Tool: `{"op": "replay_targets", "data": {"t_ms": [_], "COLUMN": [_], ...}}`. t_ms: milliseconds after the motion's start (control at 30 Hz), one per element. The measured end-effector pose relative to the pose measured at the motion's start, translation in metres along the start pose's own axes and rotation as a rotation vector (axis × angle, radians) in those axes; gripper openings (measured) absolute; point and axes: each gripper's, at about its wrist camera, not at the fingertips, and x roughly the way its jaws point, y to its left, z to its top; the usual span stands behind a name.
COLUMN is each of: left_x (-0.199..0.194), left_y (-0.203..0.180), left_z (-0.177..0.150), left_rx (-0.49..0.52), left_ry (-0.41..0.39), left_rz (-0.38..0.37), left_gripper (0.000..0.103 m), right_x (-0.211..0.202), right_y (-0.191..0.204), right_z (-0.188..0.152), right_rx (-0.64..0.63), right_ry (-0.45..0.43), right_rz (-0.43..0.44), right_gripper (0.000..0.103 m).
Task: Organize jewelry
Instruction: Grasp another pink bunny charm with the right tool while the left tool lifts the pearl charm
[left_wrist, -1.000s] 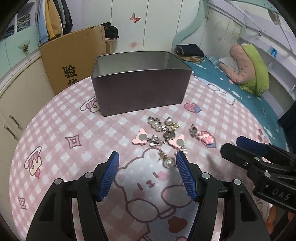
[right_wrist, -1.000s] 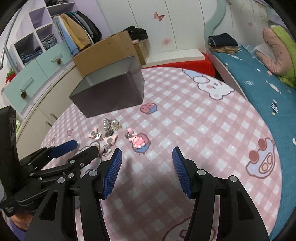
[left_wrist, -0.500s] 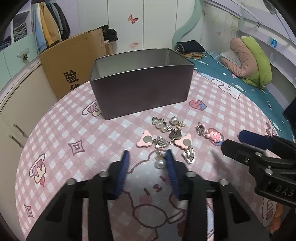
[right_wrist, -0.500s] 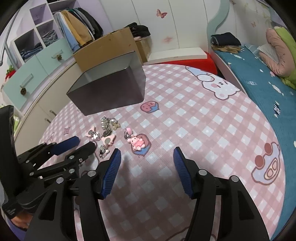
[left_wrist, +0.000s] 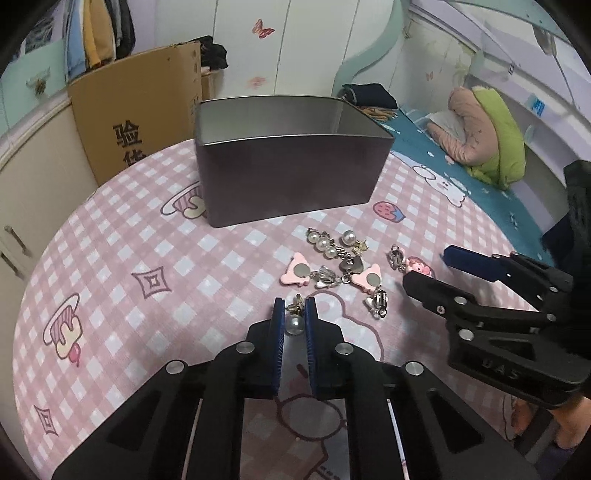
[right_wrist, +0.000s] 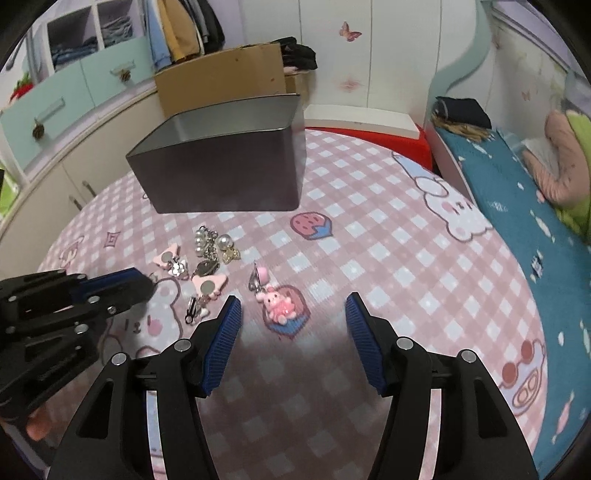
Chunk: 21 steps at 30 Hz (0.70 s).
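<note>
We have the left gripper (left_wrist: 294, 314) closing on the pearl drop earring (left_wrist: 295, 323), its blue pads drawn in on either side of the bead with almost no gap left; whether they already bear on it we cannot quite tell. It lies on the pink checked tablecloth (left_wrist: 110, 258), nearest us of the scattered jewelry and well short of the dark metal tin (left_wrist: 288, 177) where we judge it belongs.

A pearl earring will be very light, hard and smooth, so a round bead can squirt out from flat pads. We would pinch across the bead's widest part, keep the small gold fitting above it free, and lift gently.

The right gripper (right_wrist: 293, 308) hovers with its jaws spread and narrowing a little, nothing between them, just above the pink bunny charm (right_wrist: 279, 308). That piece looks like soft moulded resin on a metal clip, easier to grip by its flat body.
</note>
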Motion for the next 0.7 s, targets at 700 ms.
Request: {"op": "replay_targets", "data": {"t_ms": [700], "left_x": [-0.031], "left_y": [0.014], "left_z": [0.010], "left_rx": [-0.038], "left_ry": [-0.059], "left_rz": [-0.074], "left_gripper": [0.009], "right_x": [-0.017], "right_y": [0.019], "right_z": [0.009], "right_rx": [-0.058], "right_ry": [-0.031], "right_rz": [0.062], "right_gripper": [0.013]}}
